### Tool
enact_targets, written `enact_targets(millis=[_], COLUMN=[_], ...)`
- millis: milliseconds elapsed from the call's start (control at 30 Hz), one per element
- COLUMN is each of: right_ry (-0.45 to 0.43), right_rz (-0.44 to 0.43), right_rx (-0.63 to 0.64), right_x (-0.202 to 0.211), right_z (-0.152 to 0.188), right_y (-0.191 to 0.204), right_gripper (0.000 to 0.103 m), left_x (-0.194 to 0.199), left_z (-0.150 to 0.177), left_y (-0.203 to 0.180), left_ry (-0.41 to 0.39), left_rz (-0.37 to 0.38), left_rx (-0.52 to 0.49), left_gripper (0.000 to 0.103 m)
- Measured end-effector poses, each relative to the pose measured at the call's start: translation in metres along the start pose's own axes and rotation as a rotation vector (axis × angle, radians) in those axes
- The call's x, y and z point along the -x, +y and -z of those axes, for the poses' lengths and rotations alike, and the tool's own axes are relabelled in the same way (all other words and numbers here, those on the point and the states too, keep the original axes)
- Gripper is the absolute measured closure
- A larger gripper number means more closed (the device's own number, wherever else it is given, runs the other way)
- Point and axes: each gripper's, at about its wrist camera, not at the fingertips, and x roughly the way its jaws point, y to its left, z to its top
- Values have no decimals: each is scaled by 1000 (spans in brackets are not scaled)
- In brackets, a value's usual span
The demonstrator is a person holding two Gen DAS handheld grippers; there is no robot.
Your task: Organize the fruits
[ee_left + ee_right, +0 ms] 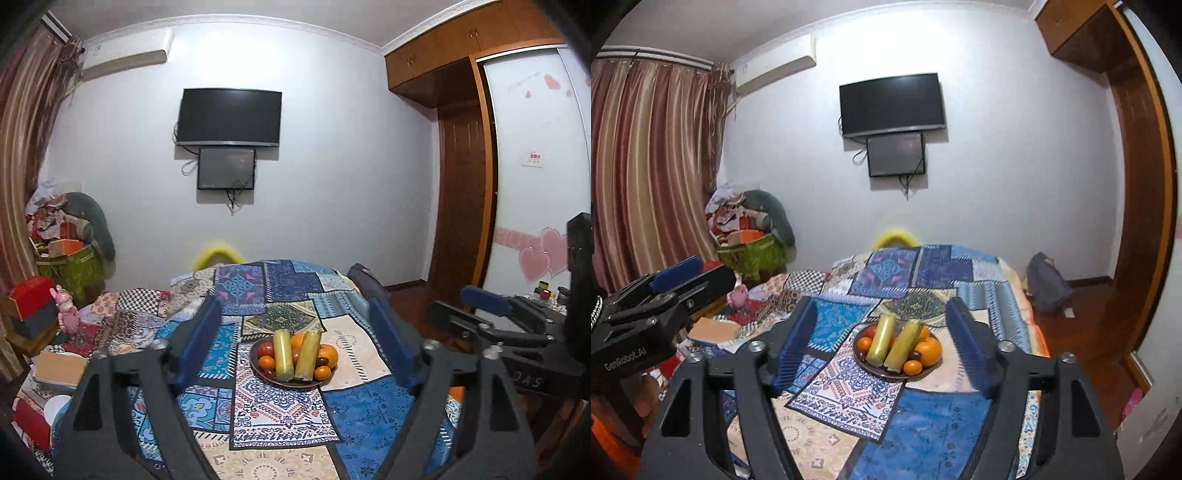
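Now both the left gripper (295,343) & right gripper (882,343) gape wide above fruit bowl (291,382), empty.

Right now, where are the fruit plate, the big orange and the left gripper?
fruit plate (877,370), right wrist view, front rim.
big orange (929,350), right wrist view, its front face.
left gripper (295,341), left wrist view, midway between fingertips.

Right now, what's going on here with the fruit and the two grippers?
Nothing is being handled yet. Both grippers are open and empty, held above the patchwork cloth short of the fruit bowl: the left gripper and the right gripper each frame the bowl between their blue pads. The bowl holds two pale yellow-green stalks lying across oranges, smaller tangerines and some dark red fruit. Everything sits in the bowl; no fruit is on the cloth.
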Motion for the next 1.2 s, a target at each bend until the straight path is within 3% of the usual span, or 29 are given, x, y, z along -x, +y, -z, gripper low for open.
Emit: enact_targets(millis=[167,300,1200], right_ry=[-28,-66,-95], right_rz=[54,89,92], right_rx=[28,27,46], right_x=[5,14,30], right_z=[1,1,2], right_y=[2,3,7], right_gripper=[16,0,0], left_x=[12,15,17], left_z=[4,7,13], left_y=[-4,-6,-7], left_ry=[-30,-34,-21], left_rz=[-13,-28,-29], left_rx=[-4,-11,3], left_gripper=[0,0,0])
